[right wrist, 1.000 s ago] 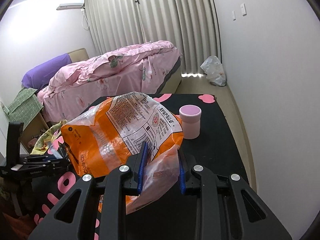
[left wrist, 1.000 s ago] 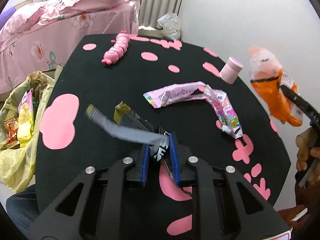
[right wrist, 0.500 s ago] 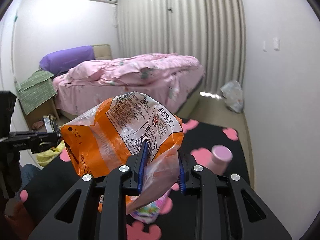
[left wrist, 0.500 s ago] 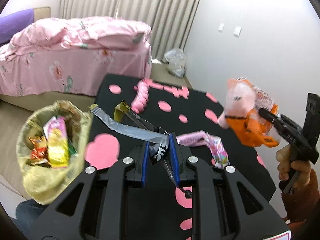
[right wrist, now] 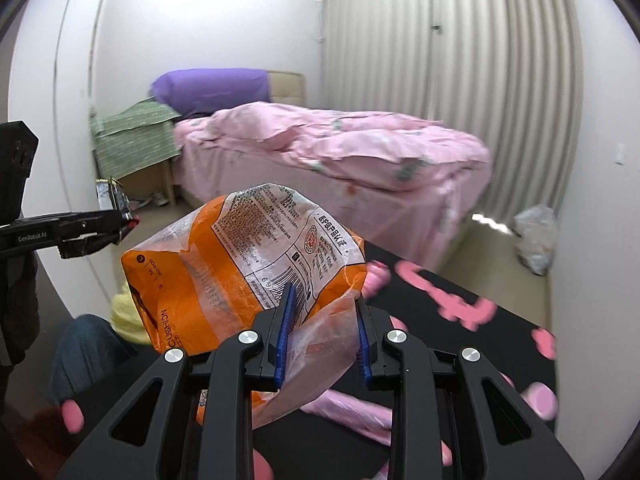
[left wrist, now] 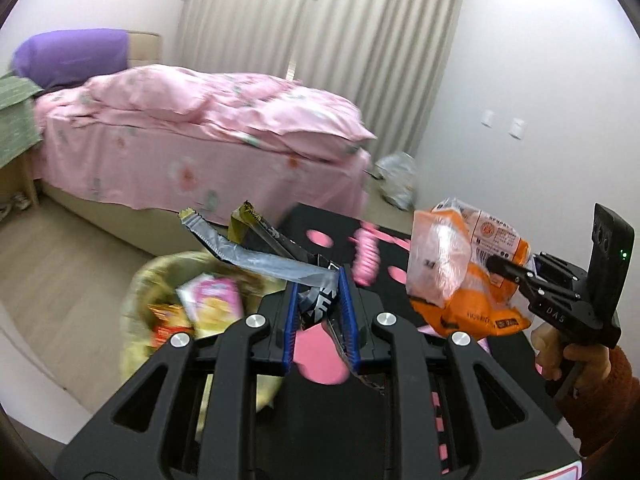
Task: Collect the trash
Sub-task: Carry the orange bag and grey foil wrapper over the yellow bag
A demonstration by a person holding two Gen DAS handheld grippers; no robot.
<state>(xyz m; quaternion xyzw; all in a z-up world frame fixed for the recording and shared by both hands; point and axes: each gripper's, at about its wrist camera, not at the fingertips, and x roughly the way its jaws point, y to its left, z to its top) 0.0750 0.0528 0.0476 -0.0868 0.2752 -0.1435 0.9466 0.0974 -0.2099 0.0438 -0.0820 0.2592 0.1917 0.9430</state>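
On my left wrist view, the left gripper (left wrist: 319, 312) is clenched on a black-and-silver wrapper (left wrist: 256, 252), its long axis running up and leftward from the jaws, torn ends out over the yellow trash bag (left wrist: 148, 280) beside the table (left wrist: 320, 408). To the right I see the right gripper (left wrist: 500, 270) grasping an orange snack bag (left wrist: 460, 280) in the air.

On my right wrist view, the right gripper (right wrist: 322, 332) pinches that orange snack bag (right wrist: 224, 272), which bulges up and leftward above the table (right wrist: 460, 332).
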